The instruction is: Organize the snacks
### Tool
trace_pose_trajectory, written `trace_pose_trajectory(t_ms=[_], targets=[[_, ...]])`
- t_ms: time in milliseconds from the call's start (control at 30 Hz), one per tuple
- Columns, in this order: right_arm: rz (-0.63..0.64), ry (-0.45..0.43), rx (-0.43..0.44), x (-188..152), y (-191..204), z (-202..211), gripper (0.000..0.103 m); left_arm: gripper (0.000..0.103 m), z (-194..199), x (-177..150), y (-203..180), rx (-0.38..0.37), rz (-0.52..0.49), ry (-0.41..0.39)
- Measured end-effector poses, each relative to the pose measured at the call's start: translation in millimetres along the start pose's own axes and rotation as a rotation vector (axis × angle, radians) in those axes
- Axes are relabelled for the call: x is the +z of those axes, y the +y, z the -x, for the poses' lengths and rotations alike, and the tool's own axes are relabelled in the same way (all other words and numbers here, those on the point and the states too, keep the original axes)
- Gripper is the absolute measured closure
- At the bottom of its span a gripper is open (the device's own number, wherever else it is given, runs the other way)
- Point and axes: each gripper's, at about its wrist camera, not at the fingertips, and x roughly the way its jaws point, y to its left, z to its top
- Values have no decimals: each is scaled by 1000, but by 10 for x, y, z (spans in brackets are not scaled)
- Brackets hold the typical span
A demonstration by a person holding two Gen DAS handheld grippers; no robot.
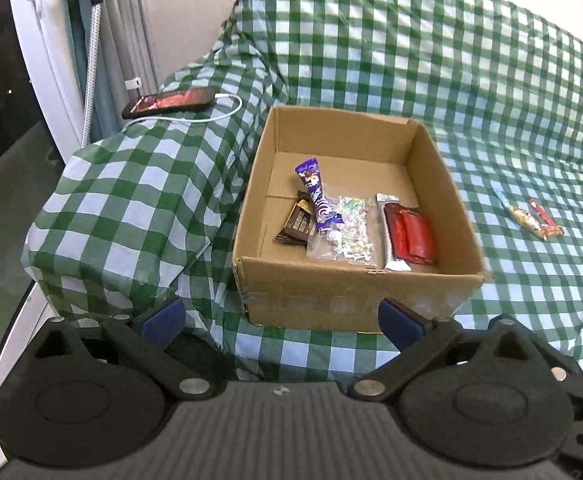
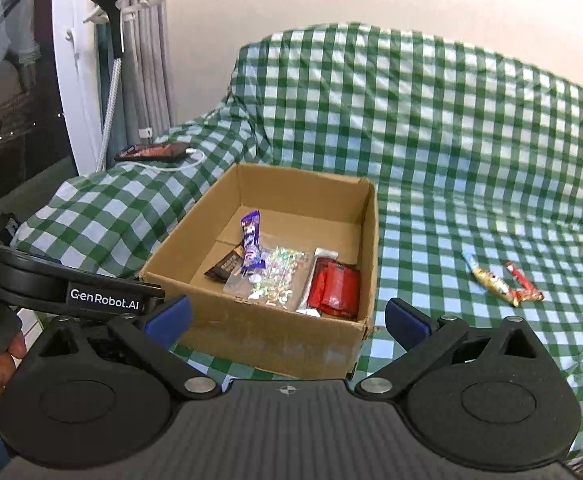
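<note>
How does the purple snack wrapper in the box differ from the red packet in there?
The purple snack wrapper is long and narrow; the red packet is broader and squarer. The purple one lies toward the left of the cardboard box, partly over a dark brown bar and a clear bag of sweets; the red one lies at the right, beside a silver-ended bar. Both are already inside the box, apart from either hand-held gripper.

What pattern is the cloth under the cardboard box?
Green and white checks on the cloth, clearest in the left wrist view.

Green-and-white checked cloth (image 1: 431, 60), brown cardboard box (image 1: 355, 296), purple wrapper (image 1: 315, 196)
</note>
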Motion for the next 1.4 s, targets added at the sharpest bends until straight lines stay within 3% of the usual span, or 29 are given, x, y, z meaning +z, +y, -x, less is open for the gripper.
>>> trace_pose_trajectory(t_ms=[333, 700, 1400], targets=[[-4, -68, -20, -73, 80, 334, 0, 0, 352, -123, -8, 3, -10, -66], [14, -116, -24, -109, 175, 551, 0, 0, 503, -192, 33, 1, 0, -83], [4, -82, -17, -122, 154, 491, 0, 0, 403, -206, 23, 0, -2, -39]])
